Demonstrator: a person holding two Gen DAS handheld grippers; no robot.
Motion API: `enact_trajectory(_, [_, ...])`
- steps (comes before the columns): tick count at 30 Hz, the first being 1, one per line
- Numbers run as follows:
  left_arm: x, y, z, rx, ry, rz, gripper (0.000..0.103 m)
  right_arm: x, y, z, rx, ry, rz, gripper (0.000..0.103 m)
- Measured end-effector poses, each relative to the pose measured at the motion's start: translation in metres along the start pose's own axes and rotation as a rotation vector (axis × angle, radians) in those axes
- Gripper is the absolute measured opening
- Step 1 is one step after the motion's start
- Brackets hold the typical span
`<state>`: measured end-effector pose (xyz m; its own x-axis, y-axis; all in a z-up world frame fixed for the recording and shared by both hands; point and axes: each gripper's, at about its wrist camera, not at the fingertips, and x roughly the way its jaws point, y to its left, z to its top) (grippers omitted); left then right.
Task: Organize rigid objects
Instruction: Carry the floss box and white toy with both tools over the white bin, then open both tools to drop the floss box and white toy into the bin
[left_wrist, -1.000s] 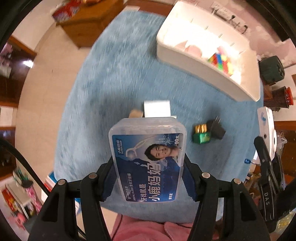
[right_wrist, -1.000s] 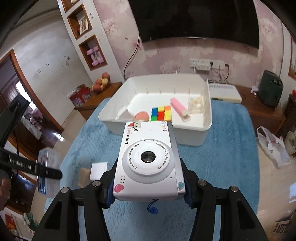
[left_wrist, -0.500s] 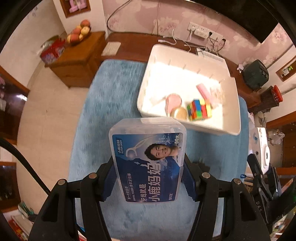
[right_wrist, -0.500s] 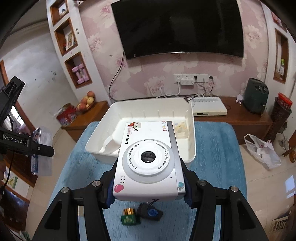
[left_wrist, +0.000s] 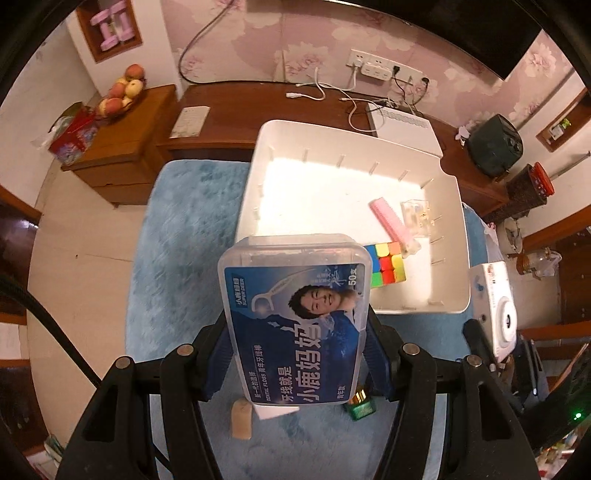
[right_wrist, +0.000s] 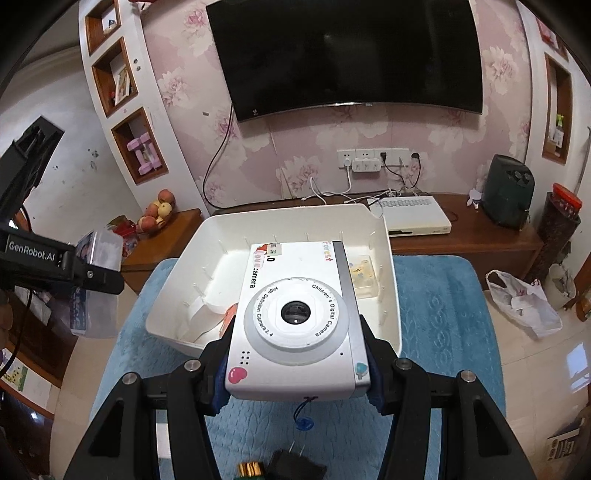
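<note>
My left gripper is shut on a clear dental floss box with a blue label, held above the blue rug just in front of the white bin. My right gripper is shut on a white children's digital camera, held in front of the white bin. The bin holds a colour cube, a pink stick and a small clear box. The camera also shows at the right edge of the left wrist view, and the floss box at the left of the right wrist view.
On the blue rug lie a tan block, a white piece, a green and gold item and a black plug. Wooden cabinets and a TV stand behind the bin.
Both grippers have risen and tilted up with their loads still held. The bin now shows from higher above in the left view, and more wall and TV show in the right view.
</note>
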<state>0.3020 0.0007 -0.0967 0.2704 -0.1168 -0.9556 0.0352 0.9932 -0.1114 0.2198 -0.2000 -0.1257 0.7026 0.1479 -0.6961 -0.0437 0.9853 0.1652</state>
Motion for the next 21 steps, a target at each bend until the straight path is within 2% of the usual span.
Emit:
enact_trajectory(5, [0.023,-0.012,0.017,0.030,0.030,-0.035,0.065,0.028,-0.001,-0.001,0.001,0.041,-0.011,0.057])
enact_trajectory(13, [0.050,-0.026,0.026,0.082,0.037,-0.057,0.066,0.056,-0.012,-0.005,0.031,0.095,-0.018,0.057])
enact_trajectory(17, [0.057,-0.028,0.029,0.078,0.040,-0.074,0.066,0.059,-0.016,-0.005,0.041,0.080,-0.020,0.057])
enact_trajectory(21, [0.060,-0.030,0.031,0.082,0.039,-0.055,0.066,0.059,-0.018,-0.004,0.029,0.080,-0.021,0.057])
